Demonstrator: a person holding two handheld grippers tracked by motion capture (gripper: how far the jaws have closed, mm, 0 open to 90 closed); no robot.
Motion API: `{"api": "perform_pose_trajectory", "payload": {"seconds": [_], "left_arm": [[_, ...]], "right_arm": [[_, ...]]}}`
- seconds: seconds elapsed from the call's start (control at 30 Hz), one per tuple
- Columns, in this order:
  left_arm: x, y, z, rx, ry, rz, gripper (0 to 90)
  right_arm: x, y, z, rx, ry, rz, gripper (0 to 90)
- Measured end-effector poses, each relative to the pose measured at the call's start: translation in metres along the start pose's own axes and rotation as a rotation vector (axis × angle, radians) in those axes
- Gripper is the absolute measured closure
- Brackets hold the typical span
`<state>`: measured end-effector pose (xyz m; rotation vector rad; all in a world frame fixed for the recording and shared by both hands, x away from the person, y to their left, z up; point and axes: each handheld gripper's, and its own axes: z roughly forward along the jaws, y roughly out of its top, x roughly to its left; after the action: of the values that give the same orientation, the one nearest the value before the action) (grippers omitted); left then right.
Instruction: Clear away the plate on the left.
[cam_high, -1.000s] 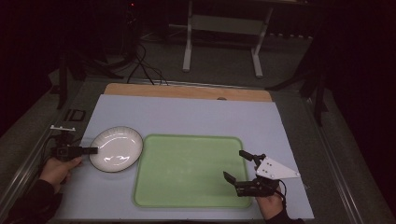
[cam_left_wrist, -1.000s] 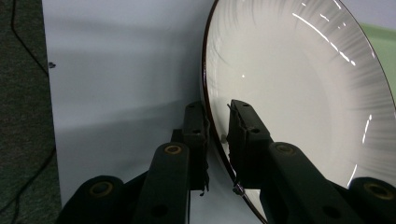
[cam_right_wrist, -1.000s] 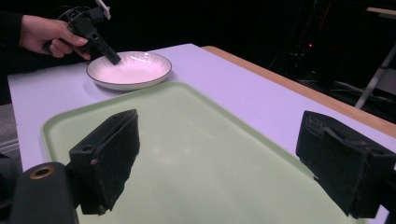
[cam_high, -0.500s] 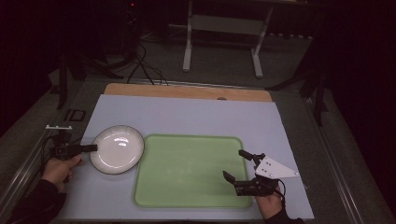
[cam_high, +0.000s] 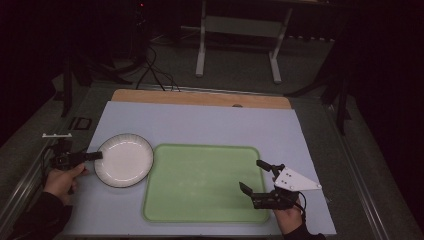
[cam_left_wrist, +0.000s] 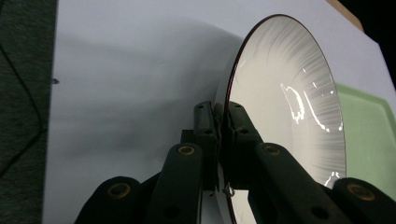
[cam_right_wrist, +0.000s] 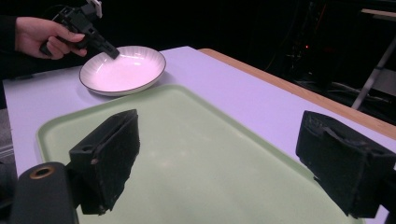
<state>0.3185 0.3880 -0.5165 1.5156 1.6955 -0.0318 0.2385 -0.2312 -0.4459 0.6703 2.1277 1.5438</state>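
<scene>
- The left claw (cam_high: 94, 156) has just closed and pinches the rim of the white plate (cam_high: 124, 160), one jaw on each side of the edge.
- The plate lies on the table (cam_high: 210, 125), just left of the green tray (cam_high: 205, 182) and close against its edge.
- The right claw (cam_high: 255, 176) is spread wide and holds nothing, over the tray's right end.

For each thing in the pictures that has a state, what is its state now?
Left gripper: shut on the plate's rim.
Plate: empty, on the table beside the tray, rim clamped.
Right gripper: open, holding nothing, over the tray.
Tray: empty, flat on the table.
</scene>
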Motion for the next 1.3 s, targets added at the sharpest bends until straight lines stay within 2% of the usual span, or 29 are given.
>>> {"api": "perform_pose_trajectory", "payload": {"seconds": [0.23, 0.37, 0.47, 0.8, 0.93, 1.03, 1.1, 1.2, 1.3], "left_arm": [[-0.004, 0.002, -0.006, 0.001, 0.0, 0.028, 84.8], [-0.008, 0.002, -0.012, -0.031, -0.003, 0.02, 84.4], [-0.012, 0.006, -0.019, -0.049, -0.034, 0.004, 84.5], [-0.027, 0.015, -0.034, -0.068, -0.046, 0.02, 84.4], [-0.037, 0.018, -0.039, -0.052, -0.061, 0.034, 84.4], [-0.047, 0.022, -0.043, -0.062, -0.06, 0.053, 84.3], [-0.051, 0.024, -0.045, -0.066, -0.071, 0.049, 84.3], [-0.058, 0.026, -0.046, -0.066, -0.086, 0.061, 84.4], [-0.067, 0.027, -0.044, -0.058, -0.082, 0.083, 84.3]], "right_arm": [[0.0, 0.0, 0.0, -0.001, -0.004, 0.0, 13.3], [0.0, 0.0, 0.0, 0.001, -0.005, 0.002, 13.3], [0.0, 0.0, 0.0, -0.002, -0.004, -0.001, 13.3], [0.0, 0.0, -0.001, -0.006, -0.006, 0.0, 13.3], [-0.001, 0.0, -0.001, -0.006, -0.007, 0.002, 13.3], [-0.001, 0.0, -0.001, -0.007, -0.007, 0.003, 13.3], [-0.001, 0.0, -0.001, -0.007, -0.007, 0.003, 13.3], [-0.001, 0.0, -0.001, -0.009, -0.008, 0.002, 13.3], [-0.001, 0.001, -0.002, -0.013, -0.012, 0.009, 13.3]]}}
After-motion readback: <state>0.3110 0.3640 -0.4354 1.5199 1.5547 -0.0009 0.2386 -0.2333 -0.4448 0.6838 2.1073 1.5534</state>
